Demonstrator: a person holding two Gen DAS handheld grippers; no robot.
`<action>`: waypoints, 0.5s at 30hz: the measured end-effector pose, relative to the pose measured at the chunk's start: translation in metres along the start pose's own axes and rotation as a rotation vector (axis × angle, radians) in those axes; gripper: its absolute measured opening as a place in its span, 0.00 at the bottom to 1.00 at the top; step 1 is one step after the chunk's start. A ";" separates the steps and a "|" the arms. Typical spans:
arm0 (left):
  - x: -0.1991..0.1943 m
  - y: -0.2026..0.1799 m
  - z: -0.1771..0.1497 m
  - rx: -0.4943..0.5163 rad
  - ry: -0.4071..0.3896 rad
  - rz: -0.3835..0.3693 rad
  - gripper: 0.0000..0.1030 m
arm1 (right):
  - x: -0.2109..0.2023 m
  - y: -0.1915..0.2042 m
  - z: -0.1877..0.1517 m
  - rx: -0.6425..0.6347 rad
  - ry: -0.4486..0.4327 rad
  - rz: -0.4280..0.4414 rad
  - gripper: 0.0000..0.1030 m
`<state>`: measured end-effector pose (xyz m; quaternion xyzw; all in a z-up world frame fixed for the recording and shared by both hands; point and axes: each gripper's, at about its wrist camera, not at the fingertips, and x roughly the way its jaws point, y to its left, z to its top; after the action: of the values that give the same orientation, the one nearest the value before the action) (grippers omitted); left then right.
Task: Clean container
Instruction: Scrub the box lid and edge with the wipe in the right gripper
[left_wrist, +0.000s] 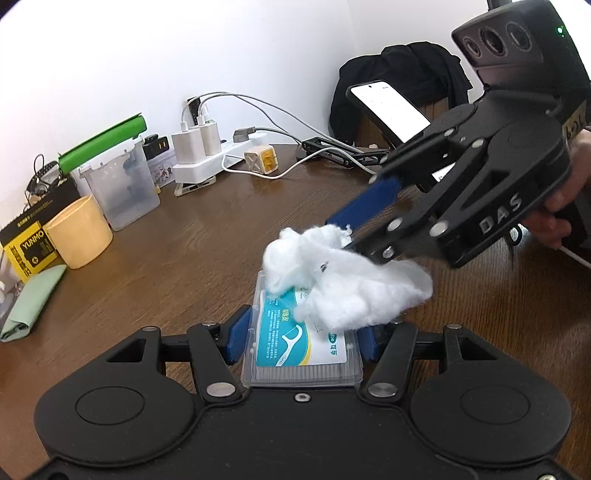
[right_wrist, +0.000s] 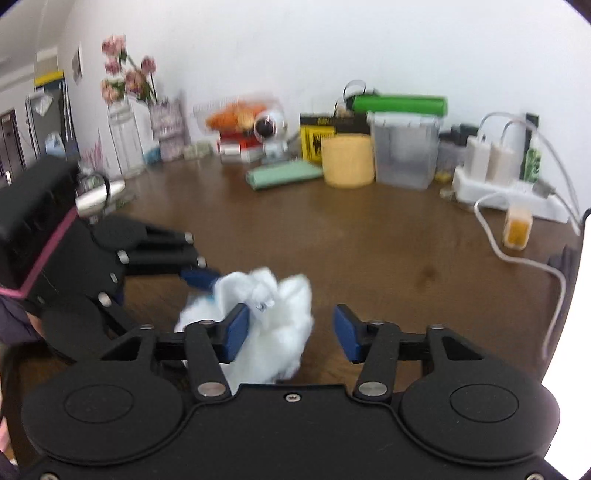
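A clear plastic floss-pick box (left_wrist: 295, 354) with a teal label sits between the blue pads of my left gripper (left_wrist: 300, 336), which is shut on it just above the wooden table. A white fluffy cloth (left_wrist: 343, 284) lies over the box's far right end. My right gripper (left_wrist: 341, 230) comes in from the right, tips at the cloth. In the right wrist view the right gripper (right_wrist: 291, 330) has its jaws spread wide, with the cloth (right_wrist: 266, 325) loose between them. The left gripper (right_wrist: 201, 277) shows at the left there.
Along the back stand a yellow cup (left_wrist: 79, 236), a clear plastic tub (left_wrist: 122, 188) with a green roll, a yellow-black box (left_wrist: 29, 243), a power strip (left_wrist: 218, 155) with chargers and cables. A green cloth (left_wrist: 33, 299) lies left. A phone on a stand (left_wrist: 391, 110) is at right.
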<state>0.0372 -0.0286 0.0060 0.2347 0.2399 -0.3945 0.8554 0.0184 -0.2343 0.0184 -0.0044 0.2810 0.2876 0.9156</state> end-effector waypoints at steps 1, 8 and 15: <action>0.000 0.000 0.000 0.003 -0.001 0.002 0.56 | 0.001 0.002 0.000 -0.007 0.004 0.004 0.34; -0.001 -0.002 0.000 0.017 -0.005 -0.005 0.56 | 0.000 0.010 0.005 -0.059 0.020 0.005 0.14; -0.002 -0.005 -0.001 0.032 -0.010 0.004 0.56 | 0.003 0.006 0.009 -0.073 0.020 -0.025 0.14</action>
<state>0.0317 -0.0303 0.0050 0.2471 0.2288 -0.3977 0.8535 0.0219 -0.2266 0.0255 -0.0442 0.2791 0.2862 0.9155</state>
